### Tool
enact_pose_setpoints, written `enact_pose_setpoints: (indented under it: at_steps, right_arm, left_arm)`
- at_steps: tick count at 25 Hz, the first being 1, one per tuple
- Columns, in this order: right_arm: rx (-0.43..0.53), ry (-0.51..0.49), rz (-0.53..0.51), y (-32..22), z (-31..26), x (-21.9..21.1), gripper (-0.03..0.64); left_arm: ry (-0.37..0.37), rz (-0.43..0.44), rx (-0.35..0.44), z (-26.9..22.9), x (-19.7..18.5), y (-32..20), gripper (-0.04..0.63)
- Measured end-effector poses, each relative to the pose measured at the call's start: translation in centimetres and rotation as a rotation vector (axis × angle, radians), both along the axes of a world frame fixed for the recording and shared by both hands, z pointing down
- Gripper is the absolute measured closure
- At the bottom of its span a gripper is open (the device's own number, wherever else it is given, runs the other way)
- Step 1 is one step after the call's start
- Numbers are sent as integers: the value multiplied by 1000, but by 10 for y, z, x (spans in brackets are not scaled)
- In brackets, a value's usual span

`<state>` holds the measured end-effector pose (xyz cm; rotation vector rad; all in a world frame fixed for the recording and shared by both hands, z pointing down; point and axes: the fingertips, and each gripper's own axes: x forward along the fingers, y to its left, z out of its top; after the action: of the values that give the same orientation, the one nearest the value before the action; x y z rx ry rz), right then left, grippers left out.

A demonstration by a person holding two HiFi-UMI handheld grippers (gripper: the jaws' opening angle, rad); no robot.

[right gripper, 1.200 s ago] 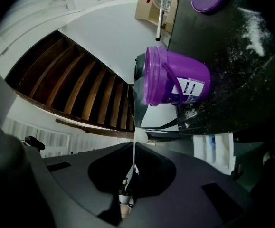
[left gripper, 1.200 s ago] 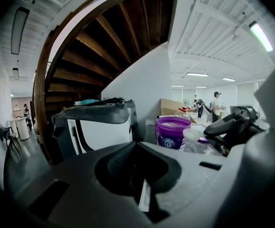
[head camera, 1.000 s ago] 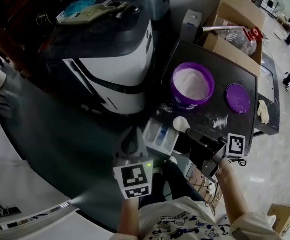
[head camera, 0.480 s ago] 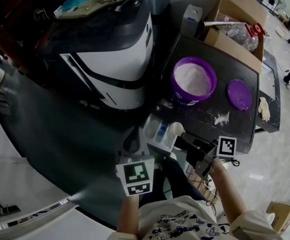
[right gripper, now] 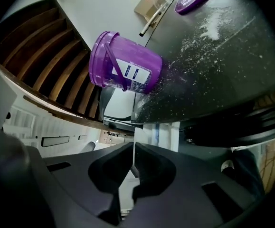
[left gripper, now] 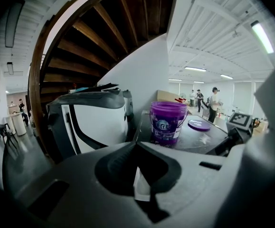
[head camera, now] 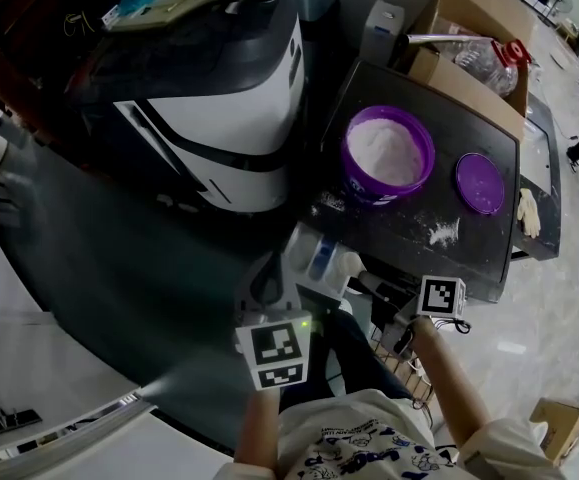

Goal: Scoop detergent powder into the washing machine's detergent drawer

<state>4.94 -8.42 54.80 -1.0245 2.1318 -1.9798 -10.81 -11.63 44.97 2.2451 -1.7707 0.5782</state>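
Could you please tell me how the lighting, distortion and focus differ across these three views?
Head view: dim, darkest at the upper left, though the purple tub stands out. Left gripper view: strong fisheye bend with black corners, a glaring ceiling strip light, and the left tool soft up close. Right gripper view: rolled, so the tub appears sideways; the spilled powder looks sharp.

Held left gripper (head camera: pixel 272 273) ahead of the torso on an extended left forearm (head camera: pixel 257 430), jaws pressed together; angled right gripper (head camera: pixel 367 280) leftward toward it, jaws likewise closed, right forearm (head camera: pixel 461 388) alongside.
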Motion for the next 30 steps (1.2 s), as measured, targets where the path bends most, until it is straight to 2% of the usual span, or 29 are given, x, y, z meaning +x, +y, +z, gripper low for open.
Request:
enact_pose_setpoints:
  at_steps: [4, 6, 11, 30]
  right_arm:
    - [-3, 23, -7, 3, 5, -2, 595]
    - [-9, 69, -10, 4, 10, -1, 595]
    - [52, 156, -62, 4, 19, -5, 595]
    - [166, 463, -182, -3, 42, -8, 595]
  left_arm:
    - [2, 1, -5, 2, 1, 1, 592]
    - [3, 1, -8, 4, 1, 2, 592]
    - [5, -3, -17, 8, 0, 4, 592]
    - [14, -16, -28, 13, -7, 2, 592]
